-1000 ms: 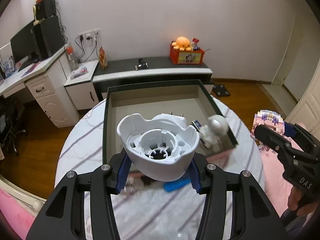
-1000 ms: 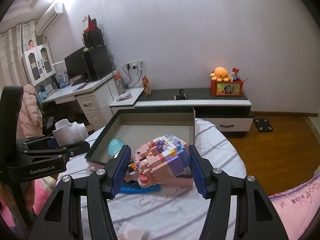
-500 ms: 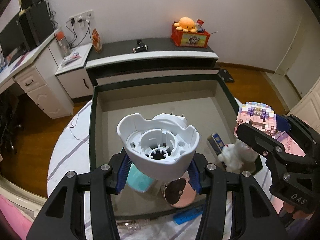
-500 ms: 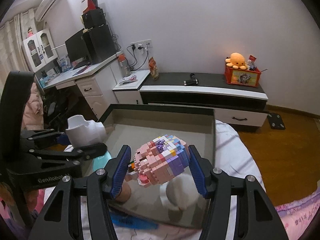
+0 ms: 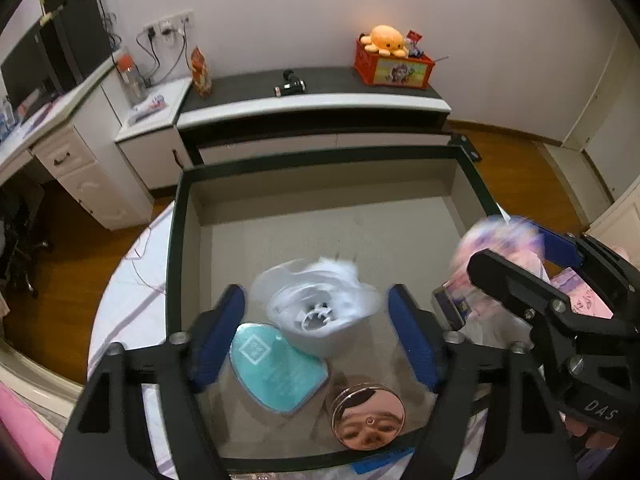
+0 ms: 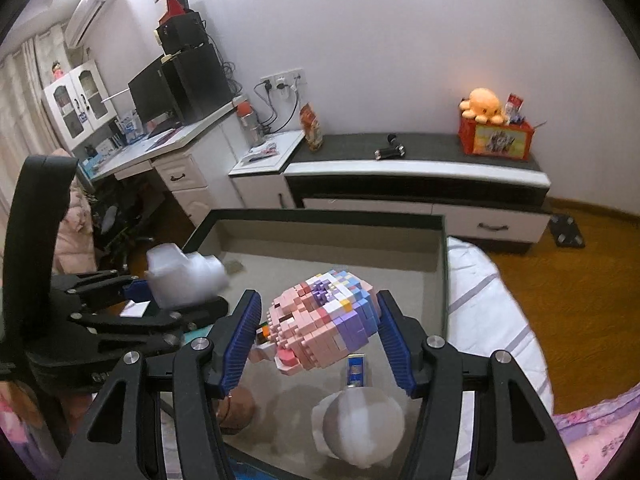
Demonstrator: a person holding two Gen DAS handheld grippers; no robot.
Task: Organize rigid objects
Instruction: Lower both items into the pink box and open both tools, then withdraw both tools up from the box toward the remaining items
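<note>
My left gripper (image 5: 316, 336) is open over the dark-rimmed box (image 5: 320, 158). The white plastic shell (image 5: 316, 304) is blurred between its spread fingers, free of the pads. It also shows in the right wrist view (image 6: 182, 276). My right gripper (image 6: 318, 336) is open; the pink and purple block figure (image 6: 324, 328) sits between its fingers with gaps on both sides, above the box (image 6: 320, 216). Inside the box lie a teal heart-shaped tin (image 5: 276, 368), a round rose-gold mirror (image 5: 368, 416), a white astronaut toy (image 6: 358, 424) and a small blue item (image 6: 355, 368).
The box stands on a round table with a striped white cloth (image 6: 496, 320). A blue piece (image 5: 380, 462) lies on the cloth at the box's near edge. Behind are a low TV cabinet (image 5: 312, 108), a white desk (image 6: 168, 152) and wooden floor (image 6: 580, 280).
Both grippers have moved forward over the box and opened. The white shell has left the left pads and is dropping; the block figure is loose between the right fingers.
</note>
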